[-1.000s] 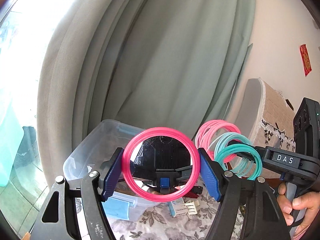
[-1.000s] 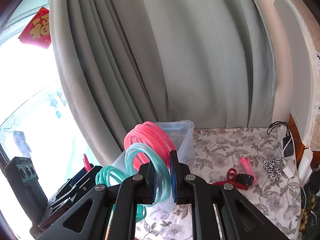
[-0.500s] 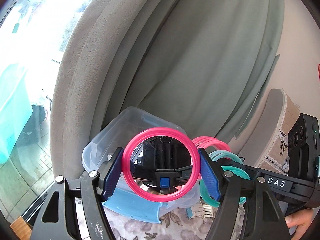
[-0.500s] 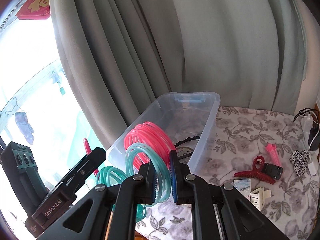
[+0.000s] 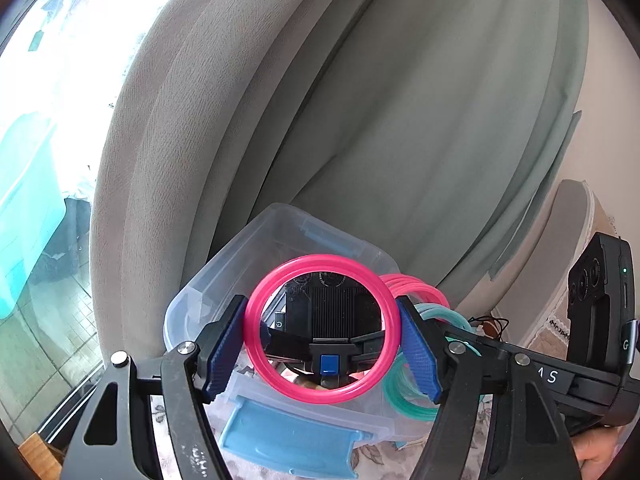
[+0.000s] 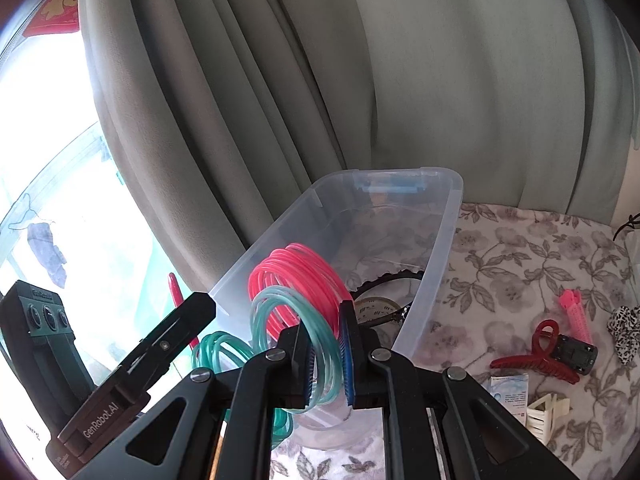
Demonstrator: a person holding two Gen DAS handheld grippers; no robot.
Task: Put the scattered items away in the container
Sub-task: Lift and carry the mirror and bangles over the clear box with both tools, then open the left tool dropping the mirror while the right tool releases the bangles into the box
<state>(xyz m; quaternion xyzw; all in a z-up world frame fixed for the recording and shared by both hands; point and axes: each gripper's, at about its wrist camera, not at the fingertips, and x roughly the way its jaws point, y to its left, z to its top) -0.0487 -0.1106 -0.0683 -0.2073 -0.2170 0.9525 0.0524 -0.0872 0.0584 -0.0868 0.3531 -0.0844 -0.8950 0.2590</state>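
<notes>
Jaws of the left gripper (image 5: 322, 344) stand moderately wide and clamp a round pink-rimmed mirror (image 5: 322, 330) by its opposite edges, face toward the camera. Directly behind and below these jaws sits the clear plastic container (image 5: 224, 280), with its blue latch (image 5: 286, 442) beneath the mirror.

Jaws of the right gripper (image 6: 326, 354) are narrow, closed on a bundle of teal hoops (image 6: 298, 344) with pink hoops (image 6: 298, 280) stacked just beyond them. The container (image 6: 440, 248) lies ahead of these jaws, a black toothed headband (image 6: 384, 278) visible inside it.

To the right of the right jaws, on the floral cloth (image 6: 520, 264), lie a red claw clip (image 6: 536, 354), a pink clip (image 6: 576, 314), a leopard-print scrunchie (image 6: 626, 330), a small carton (image 6: 510, 394) and a white clip (image 6: 546, 416).
</notes>
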